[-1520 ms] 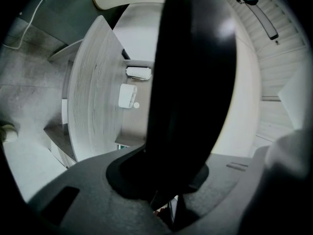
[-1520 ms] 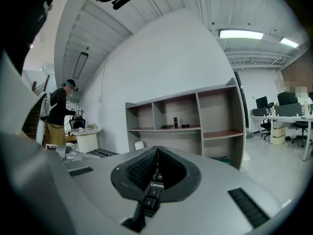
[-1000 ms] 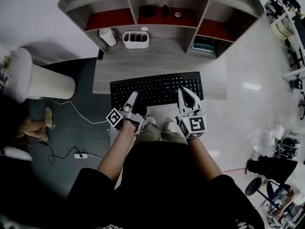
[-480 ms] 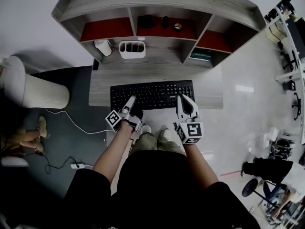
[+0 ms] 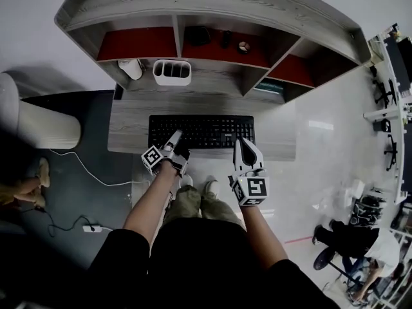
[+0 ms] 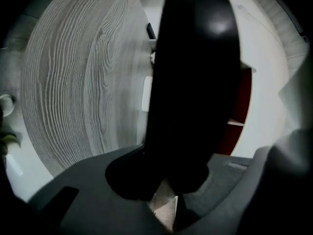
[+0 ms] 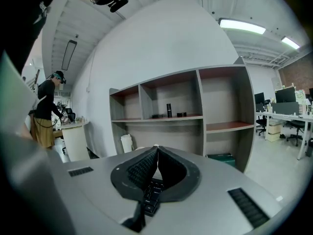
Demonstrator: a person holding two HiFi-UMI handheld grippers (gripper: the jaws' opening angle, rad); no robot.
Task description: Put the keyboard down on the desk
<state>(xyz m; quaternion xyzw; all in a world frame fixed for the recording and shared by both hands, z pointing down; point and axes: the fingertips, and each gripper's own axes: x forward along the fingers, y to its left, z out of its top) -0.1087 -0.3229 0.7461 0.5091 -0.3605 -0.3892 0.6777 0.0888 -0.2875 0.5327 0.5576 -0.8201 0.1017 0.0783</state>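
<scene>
The black keyboard [image 5: 201,131] lies level over the front half of the grey wooden desk [image 5: 126,137]; whether it rests on the wood I cannot tell. My left gripper [image 5: 176,138] is shut on its near edge at the left, and my right gripper [image 5: 245,141] is shut on the near edge at the right. In the left gripper view the keyboard [image 6: 195,82] stands edge-on as a broad black shape rising from the left gripper [image 6: 168,199]. In the right gripper view the right gripper [image 7: 156,150] has its pads together over a strip of the keyboard [image 7: 150,197].
Behind the keyboard stand a white pen holder [image 5: 172,72] and a white container [image 5: 129,68]. The shelf unit [image 5: 212,18] rises at the back, small dark items [image 5: 198,36] in it and a green box [image 5: 270,87] low at the right. A pale cylindrical bin [image 5: 38,124] stands left.
The keyboard has moved away from the person, from overhanging the desk's front edge to lying wholly over the desk. Both grippers went with it, still shut on its near edge.
</scene>
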